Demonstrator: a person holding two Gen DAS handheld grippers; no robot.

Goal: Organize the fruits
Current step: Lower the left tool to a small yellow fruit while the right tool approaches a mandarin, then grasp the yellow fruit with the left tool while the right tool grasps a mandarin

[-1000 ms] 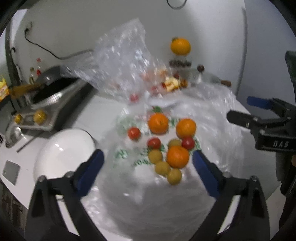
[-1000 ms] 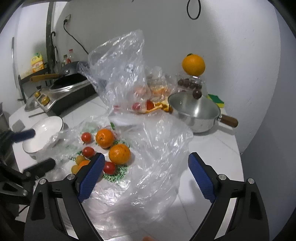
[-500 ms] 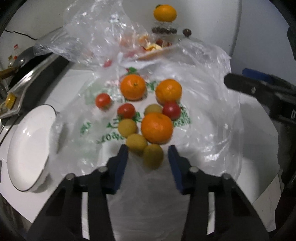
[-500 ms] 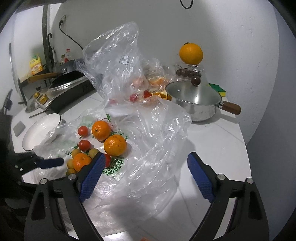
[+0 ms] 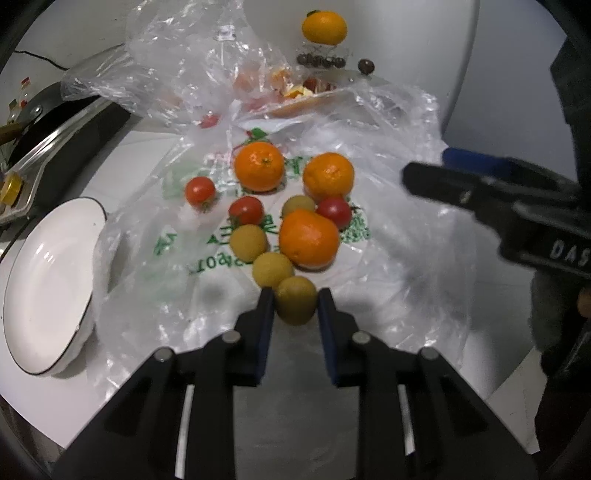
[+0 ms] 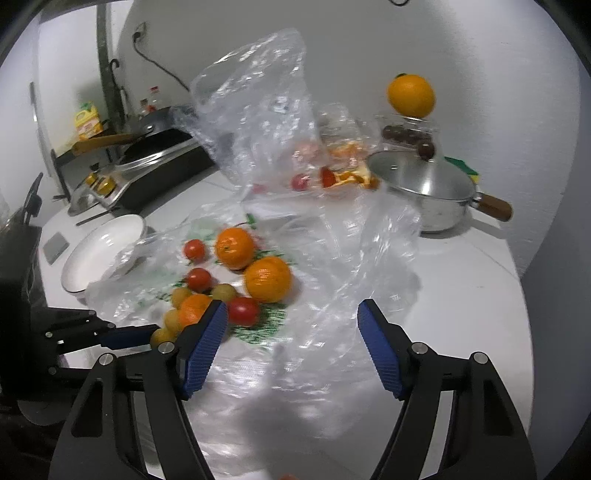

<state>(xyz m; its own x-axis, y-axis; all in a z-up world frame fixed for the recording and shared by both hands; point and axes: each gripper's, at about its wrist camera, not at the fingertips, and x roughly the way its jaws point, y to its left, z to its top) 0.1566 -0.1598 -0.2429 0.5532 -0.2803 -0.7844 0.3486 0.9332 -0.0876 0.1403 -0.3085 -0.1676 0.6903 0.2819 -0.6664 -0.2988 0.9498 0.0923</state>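
The left tongs point(image 5: 295, 306) are clamped on a yellow-green fruit point(image 5: 296, 300) at the near edge of the fruit pile, which lies on a clear plastic bag point(image 5: 388, 236) spread over the white bench point(image 6: 461, 280). An orange point(image 5: 309, 238) sits at twelve o'clock of it. The right tongs point(image 6: 290, 330) have just been closing but stand apart above crumpled plastic, gripping nothing. A white bowl point(image 5: 48, 295) rests at nine o'clock.

Three oranges point(image 5: 259, 166) on the plastic bag, a fourth point(image 5: 324, 27) on a jar; three red tomatoes point(image 5: 200, 190); four yellow-green fruits point(image 5: 248, 242).
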